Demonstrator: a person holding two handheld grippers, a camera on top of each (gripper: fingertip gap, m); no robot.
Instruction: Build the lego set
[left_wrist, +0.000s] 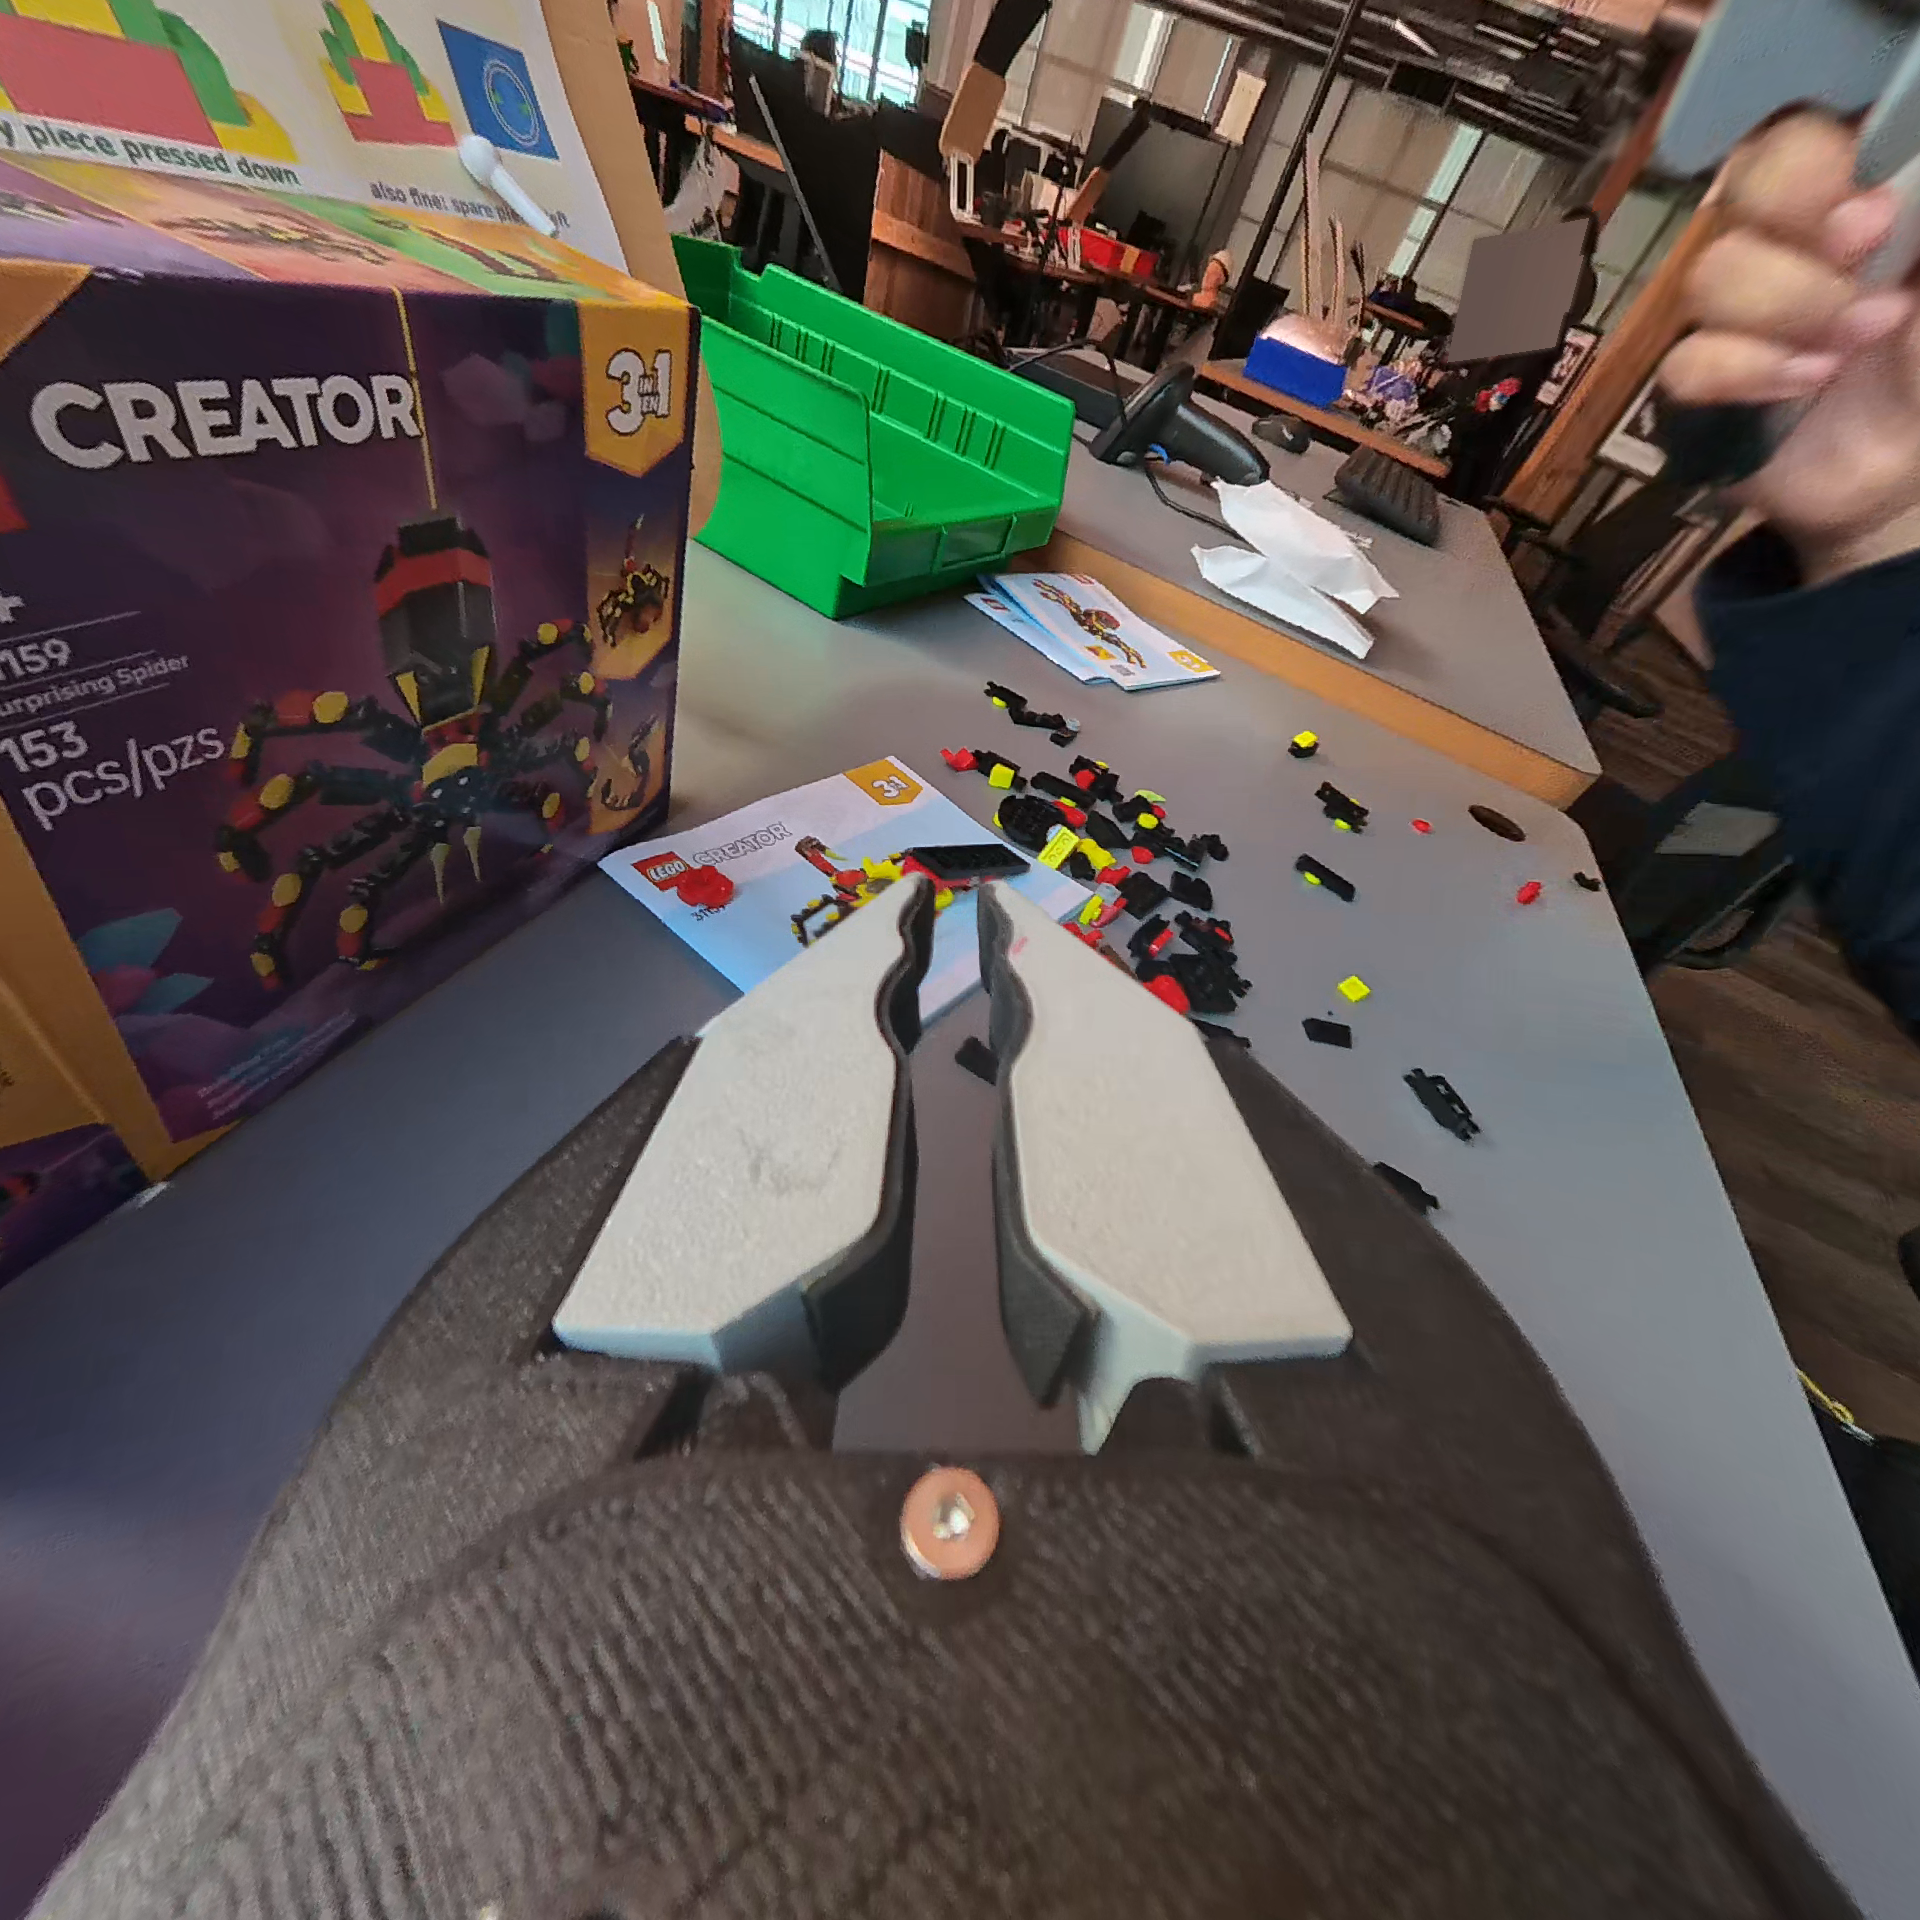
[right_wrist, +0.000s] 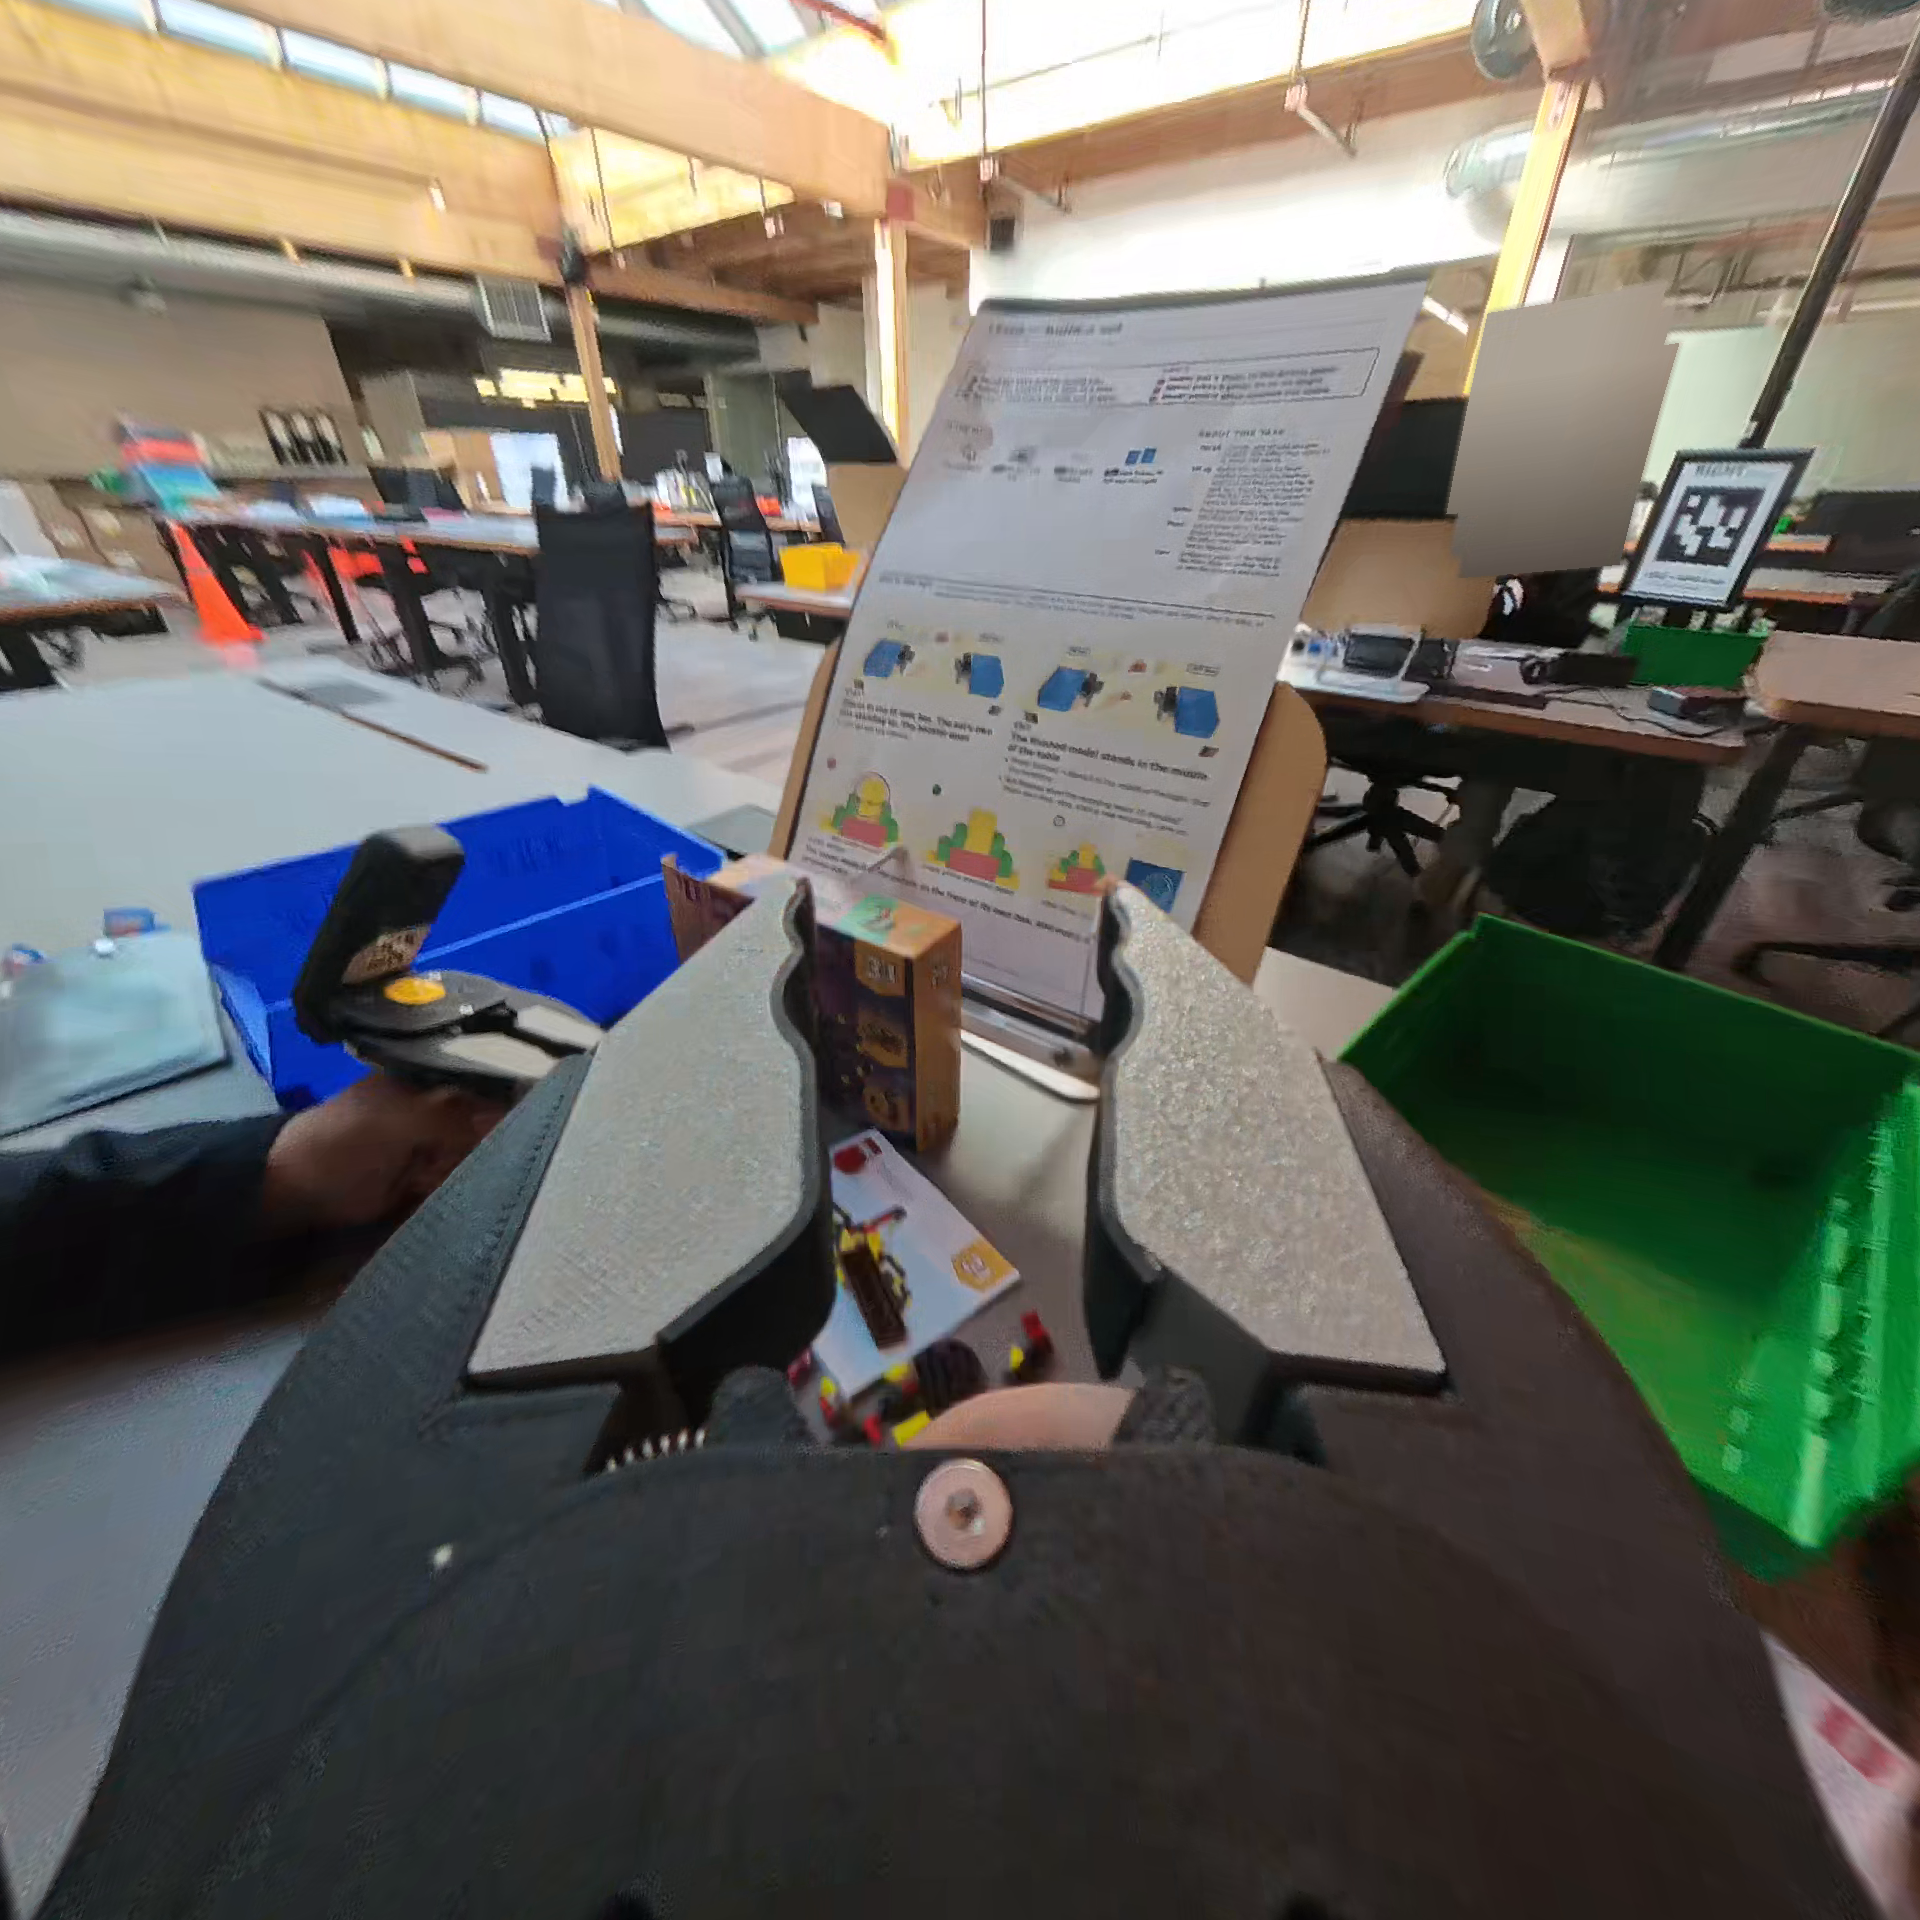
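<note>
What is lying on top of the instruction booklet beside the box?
On the booklet: a red round piece and a black plate. The left gripper's fingers hide its near part.

Box (left_wrist: 312, 644): purple, orange-edged
Bin (left_wrist: 883, 447): green
Loose bricks (left_wrist: 1132, 862): black, red, yellow
Second bin (right_wrist: 499, 925): blue
Table (left_wrist: 1507, 1195): grey
</note>
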